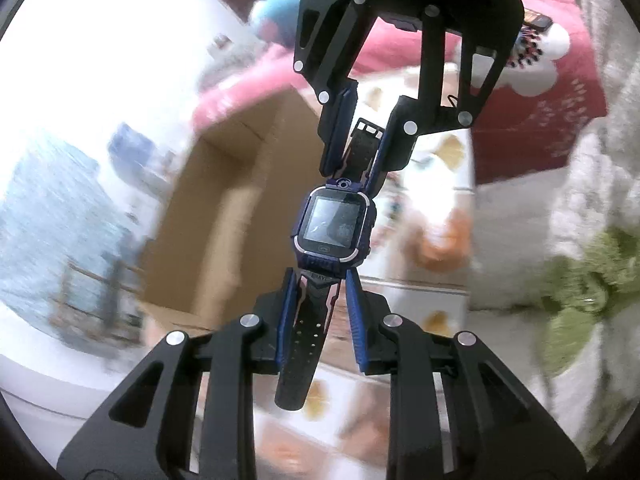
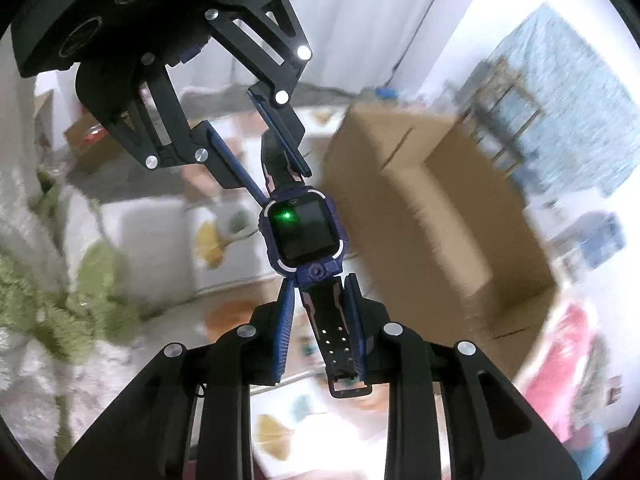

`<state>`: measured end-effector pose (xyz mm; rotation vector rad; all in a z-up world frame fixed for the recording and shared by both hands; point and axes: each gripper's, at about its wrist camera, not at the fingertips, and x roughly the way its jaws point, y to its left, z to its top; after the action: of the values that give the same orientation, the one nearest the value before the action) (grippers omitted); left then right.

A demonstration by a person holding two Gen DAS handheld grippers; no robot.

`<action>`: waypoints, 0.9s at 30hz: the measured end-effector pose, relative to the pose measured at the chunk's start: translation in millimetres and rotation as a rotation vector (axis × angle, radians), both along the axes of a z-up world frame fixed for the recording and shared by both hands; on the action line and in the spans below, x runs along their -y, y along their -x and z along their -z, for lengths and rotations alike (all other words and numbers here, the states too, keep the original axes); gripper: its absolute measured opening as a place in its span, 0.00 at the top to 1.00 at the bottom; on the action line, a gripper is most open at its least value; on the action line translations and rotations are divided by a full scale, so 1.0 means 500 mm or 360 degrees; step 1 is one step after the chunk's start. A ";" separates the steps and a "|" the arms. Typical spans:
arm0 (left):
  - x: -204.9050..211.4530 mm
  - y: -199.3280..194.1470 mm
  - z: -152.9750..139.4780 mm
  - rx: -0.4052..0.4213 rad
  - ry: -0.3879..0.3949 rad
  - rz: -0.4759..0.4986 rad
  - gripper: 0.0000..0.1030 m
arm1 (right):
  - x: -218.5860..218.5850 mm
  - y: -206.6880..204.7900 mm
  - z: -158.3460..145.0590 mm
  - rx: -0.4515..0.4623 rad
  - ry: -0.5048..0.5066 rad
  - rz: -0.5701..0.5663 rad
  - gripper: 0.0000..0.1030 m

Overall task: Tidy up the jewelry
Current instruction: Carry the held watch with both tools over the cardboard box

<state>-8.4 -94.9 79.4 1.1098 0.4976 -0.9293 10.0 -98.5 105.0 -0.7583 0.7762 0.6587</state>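
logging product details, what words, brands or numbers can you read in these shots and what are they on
"RAY": partial raised letters on the watch strap just below the case, cut off by the left gripper fingers, so the full word cannot be read.
Phone-handset icon: on the bezel under the watch screen; a sign, not text.
Small mark above the screen in the right wrist view: too small to read.
Background: too blurred to read.

Blurred cardboard box beside a green plush.

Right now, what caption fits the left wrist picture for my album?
Two grippers hold a blue smartwatch by its straps in mid-air, a cardboard box blurred behind.
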 end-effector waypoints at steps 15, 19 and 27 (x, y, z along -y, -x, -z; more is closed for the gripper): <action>0.039 -0.288 -0.054 0.0181 -0.0081 -0.0084 0.77 | 0.055 -0.310 -0.055 -0.0093 0.0006 -0.0003 0.75; 0.039 -0.381 0.006 0.0107 -0.0147 -0.0118 0.77 | 0.074 -0.435 0.017 -0.0271 0.0029 0.0024 0.75; 0.052 -0.503 0.113 -0.0067 -0.0297 -0.0175 0.75 | 0.053 -0.553 0.124 -0.0473 0.0114 0.0048 0.74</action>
<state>243.1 -121.1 22.8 1.2200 0.6839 -0.8238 286.2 -124.9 43.2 -0.7204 1.0854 0.7287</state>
